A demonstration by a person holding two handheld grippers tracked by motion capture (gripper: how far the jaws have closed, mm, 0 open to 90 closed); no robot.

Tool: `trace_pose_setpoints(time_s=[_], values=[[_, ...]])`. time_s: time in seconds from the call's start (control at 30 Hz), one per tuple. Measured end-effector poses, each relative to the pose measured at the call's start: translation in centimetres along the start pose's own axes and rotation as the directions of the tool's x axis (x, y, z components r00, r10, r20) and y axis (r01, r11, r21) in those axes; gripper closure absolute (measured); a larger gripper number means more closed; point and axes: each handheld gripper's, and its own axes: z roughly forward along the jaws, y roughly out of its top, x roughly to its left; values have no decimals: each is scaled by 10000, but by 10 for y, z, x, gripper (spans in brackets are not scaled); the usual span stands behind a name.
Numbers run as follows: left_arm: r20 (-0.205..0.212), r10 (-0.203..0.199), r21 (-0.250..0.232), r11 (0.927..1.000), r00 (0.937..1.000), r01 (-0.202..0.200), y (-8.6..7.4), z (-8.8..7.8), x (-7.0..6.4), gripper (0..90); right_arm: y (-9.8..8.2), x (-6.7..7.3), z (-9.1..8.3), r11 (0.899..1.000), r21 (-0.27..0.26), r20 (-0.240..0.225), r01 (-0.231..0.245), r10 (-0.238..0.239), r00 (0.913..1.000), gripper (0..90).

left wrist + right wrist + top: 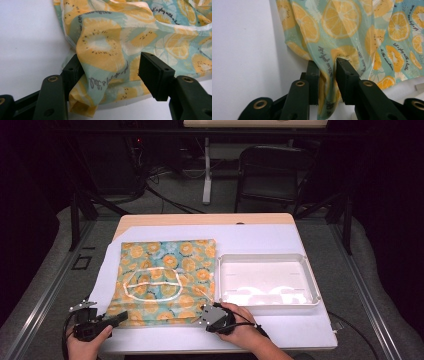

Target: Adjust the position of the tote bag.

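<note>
Left of the white tray (305,272), touching its wall: fruit-print bag (165,275), flat, long axis and handles running away from the person. Right gripper (328,72) pinches near corner; left gripper (110,67) wide around other corner, unclamped. Risk: one-sided lift, fabric slipping out.
</note>
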Motion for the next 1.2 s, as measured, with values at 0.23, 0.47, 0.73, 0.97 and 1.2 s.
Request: trace_pose_setpoints(time_s=[0.23,0.47,0.73,0.97,1.2], values=[[56,209,43,9998,9998,-209,0,2,-4,476,0,0,0,10000,-2,-21,30,-30,10000,724],[-16,489,196,9986,9988,-489,0,4,-8,564,0,1,0,10000,-25,-14,26,-26,10000,723],[-143,768,336,9965,9969,-763,0,6,-10,717,0,1,0,10000,-23,-5,22,-22,10000,721],[-191,905,298,9955,9957,-899,0,4,-11,841,0,1,0,10000,-51,2,22,-22,10000,721],[-290,1084,233,9939,9937,-1078,0,2,-13,875,0,1,0,9999,-111,39,-18,18,10000,724]])
